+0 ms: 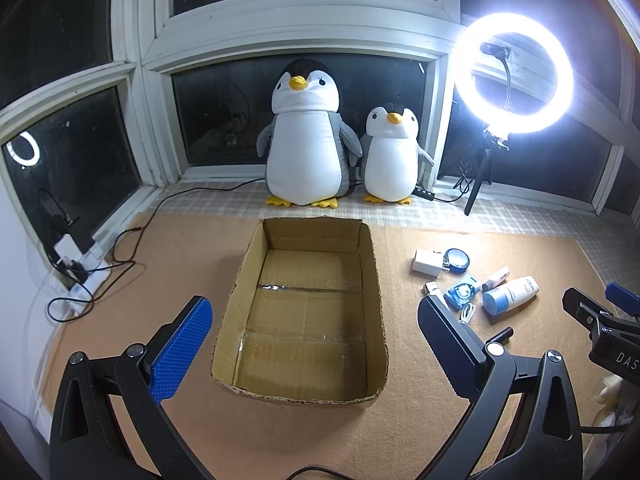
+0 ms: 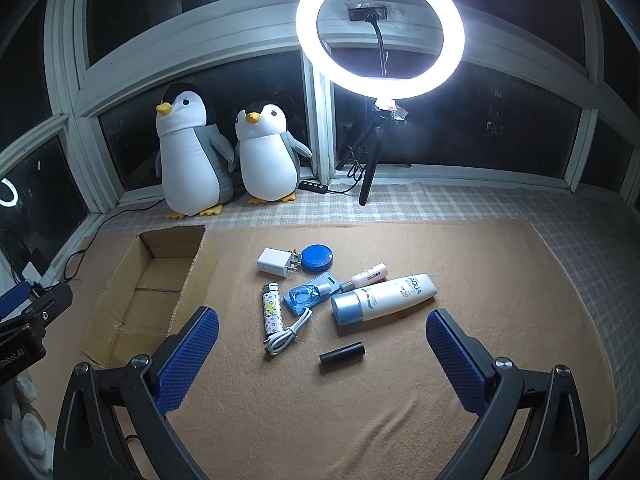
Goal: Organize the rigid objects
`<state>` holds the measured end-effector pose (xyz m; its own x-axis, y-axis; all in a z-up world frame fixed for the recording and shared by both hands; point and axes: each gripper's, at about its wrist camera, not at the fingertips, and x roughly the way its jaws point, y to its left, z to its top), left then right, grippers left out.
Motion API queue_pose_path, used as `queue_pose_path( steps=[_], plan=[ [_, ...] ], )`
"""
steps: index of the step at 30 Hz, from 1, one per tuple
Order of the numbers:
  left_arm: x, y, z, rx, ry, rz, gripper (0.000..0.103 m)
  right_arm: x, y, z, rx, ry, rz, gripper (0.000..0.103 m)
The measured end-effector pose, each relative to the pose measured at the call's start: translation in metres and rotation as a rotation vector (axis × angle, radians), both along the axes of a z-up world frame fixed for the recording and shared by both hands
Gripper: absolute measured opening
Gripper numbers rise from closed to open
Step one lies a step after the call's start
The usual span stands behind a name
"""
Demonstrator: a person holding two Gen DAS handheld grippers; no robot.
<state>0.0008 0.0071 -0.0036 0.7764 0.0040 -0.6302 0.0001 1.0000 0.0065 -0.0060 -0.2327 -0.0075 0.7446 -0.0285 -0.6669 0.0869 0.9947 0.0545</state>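
Observation:
An empty cardboard box point(image 1: 376, 276) sits open on the tan mat; it also shows in the right wrist view point(image 2: 120, 280). Right of it lie small items: a white charger point(image 2: 274, 262), a blue round tin point(image 2: 317, 258), a lighter point(image 2: 272, 312), a white cable point(image 2: 286, 334), a blue packet point(image 2: 308, 298), a pink tube point(image 2: 370, 274), a white sunscreen bottle point(image 2: 388, 296) and a black cylinder point(image 2: 342, 354). My left gripper point(image 1: 316, 344) is open over the box's near end. My right gripper point(image 2: 322, 356) is open, with the black cylinder between its fingers' line.
Two plush penguins point(image 1: 304, 140) point(image 1: 390, 156) stand at the window behind the box. A lit ring light point(image 2: 380, 28) on a tripod stands at the back. A power strip with cables point(image 1: 80, 276) lies at the left edge.

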Motion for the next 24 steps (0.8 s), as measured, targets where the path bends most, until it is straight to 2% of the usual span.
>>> queue_pose_path(
  steps=[24],
  plan=[
    [0.006,0.010,-0.010,-0.002,0.017,0.014,0.102,0.005,-0.001,-0.009,0.000,0.019,0.001,0.103]
  ],
)
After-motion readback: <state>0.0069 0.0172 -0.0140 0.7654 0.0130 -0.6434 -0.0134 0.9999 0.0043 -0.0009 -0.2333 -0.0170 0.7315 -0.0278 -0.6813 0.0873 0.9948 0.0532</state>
